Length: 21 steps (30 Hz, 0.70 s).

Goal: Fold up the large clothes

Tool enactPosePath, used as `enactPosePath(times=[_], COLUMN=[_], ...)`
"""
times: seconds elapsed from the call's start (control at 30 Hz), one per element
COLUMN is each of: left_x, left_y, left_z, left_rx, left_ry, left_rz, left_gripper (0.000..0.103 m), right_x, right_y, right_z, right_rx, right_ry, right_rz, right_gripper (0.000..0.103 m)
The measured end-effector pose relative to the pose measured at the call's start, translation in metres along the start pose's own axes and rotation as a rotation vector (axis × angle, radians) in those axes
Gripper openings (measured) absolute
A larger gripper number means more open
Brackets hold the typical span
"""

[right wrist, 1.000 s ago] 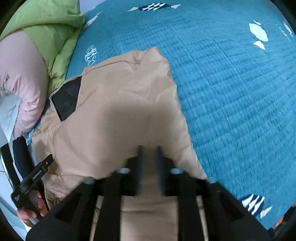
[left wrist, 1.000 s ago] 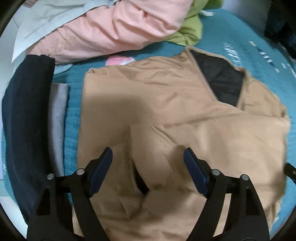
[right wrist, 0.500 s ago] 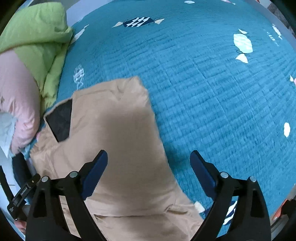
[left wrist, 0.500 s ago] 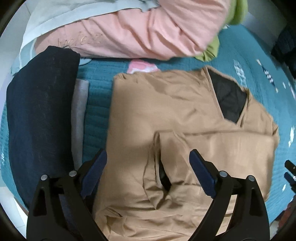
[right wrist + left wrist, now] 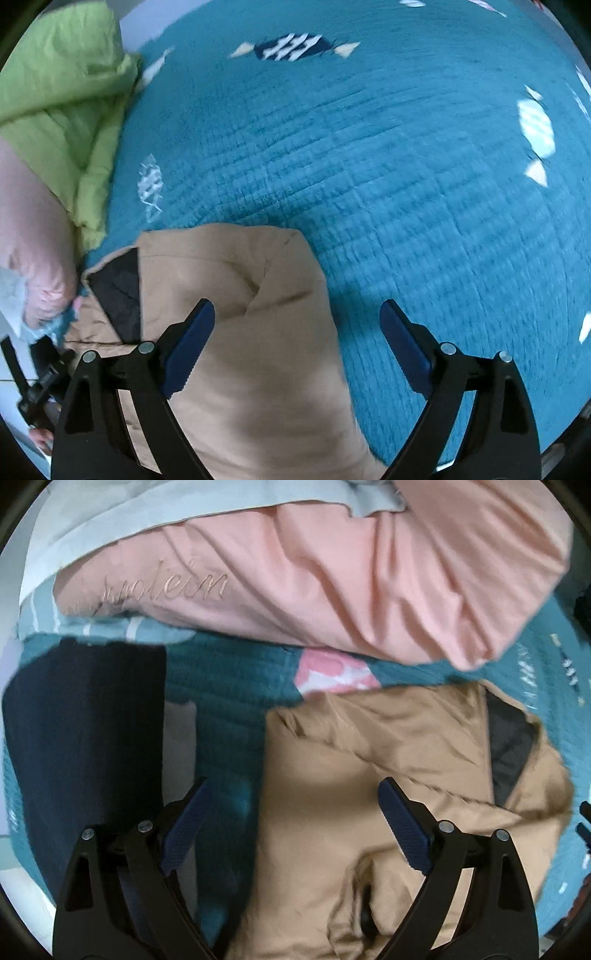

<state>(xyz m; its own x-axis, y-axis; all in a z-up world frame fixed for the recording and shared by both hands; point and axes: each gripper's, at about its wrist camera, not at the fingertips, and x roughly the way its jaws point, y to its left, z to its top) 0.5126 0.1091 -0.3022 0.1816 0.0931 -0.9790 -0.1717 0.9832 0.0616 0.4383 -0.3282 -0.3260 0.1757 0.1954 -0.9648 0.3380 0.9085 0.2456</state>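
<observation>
Tan jacket (image 5: 369,768) lies folded on the teal bedspread (image 5: 388,177), black lining (image 5: 508,753) exposed at the neck. Left gripper (image 5: 295,823) hovers over its edge, jaws spread, empty. Right gripper (image 5: 297,339) likewise spread, empty. Navy garment (image 5: 85,746) beside; pink quilt (image 5: 332,579) behind.

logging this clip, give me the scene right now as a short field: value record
surface: teal quilted bedspread
garment being folded: tan jacket, dark lining showing at the collar
left gripper: open, above the jacket's left edge
right gripper: open, above the jacket's right edge
nearby: navy folded garment, pink garment, green bedding
</observation>
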Motion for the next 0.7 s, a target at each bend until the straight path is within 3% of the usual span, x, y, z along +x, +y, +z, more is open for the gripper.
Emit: enactPosePath(times=[0.17,0.27,0.3,0.37,0.4,0.43,0.47,0.5,0.63,0.7], left_x=[0.018,0.042,0.047,0.052,0.055,0.058,0.055,0.052,0.044,0.038], left_y=[-0.024,-0.037,-0.037,-0.029,-0.023,-0.013,-0.006,-0.002,-0.006,-0.008], left_z=[0.018,0.022,0.022,0.022,0.022,0.024,0.024,0.024,0.022,0.019], left_rx=[0.087,0.146,0.134,0.078,0.052,0.009,-0.016,-0.012,0.054,0.036], left_ry=[-0.028,0.018,0.031,0.044,0.058,0.07,0.056,0.045,0.002,-0.003], left_rz=[0.066,0.088,0.079,-0.013,-0.068,-0.136,-0.157,-0.173,-0.154,-0.174], left_gripper=[0.097,0.097,0.097,0.093,0.082,0.08,0.073,0.064,0.045,0.028], right_x=[0.033,0.046,0.047,0.047,0.047,0.047,0.046,0.046,0.047,0.043], right_y=[0.004,0.004,0.006,0.01,0.012,0.014,0.016,0.018,0.026,0.029], right_z=[0.008,0.005,0.004,0.002,0.002,0.002,0.001,0.0,-0.007,-0.011], right_rx=[-0.015,-0.004,-0.017,-0.046,-0.056,-0.061,-0.065,-0.066,-0.07,-0.057], right_ry=[0.045,0.061,0.051,0.033,0.028,0.024,0.019,0.009,-0.046,-0.049], right_rz=[-0.026,-0.004,-0.014,-0.019,-0.01,-0.008,-0.006,0.009,-0.003,0.02], right_gripper=[0.087,0.087,0.087,0.087,0.084,0.075,0.067,0.057,0.045,0.031])
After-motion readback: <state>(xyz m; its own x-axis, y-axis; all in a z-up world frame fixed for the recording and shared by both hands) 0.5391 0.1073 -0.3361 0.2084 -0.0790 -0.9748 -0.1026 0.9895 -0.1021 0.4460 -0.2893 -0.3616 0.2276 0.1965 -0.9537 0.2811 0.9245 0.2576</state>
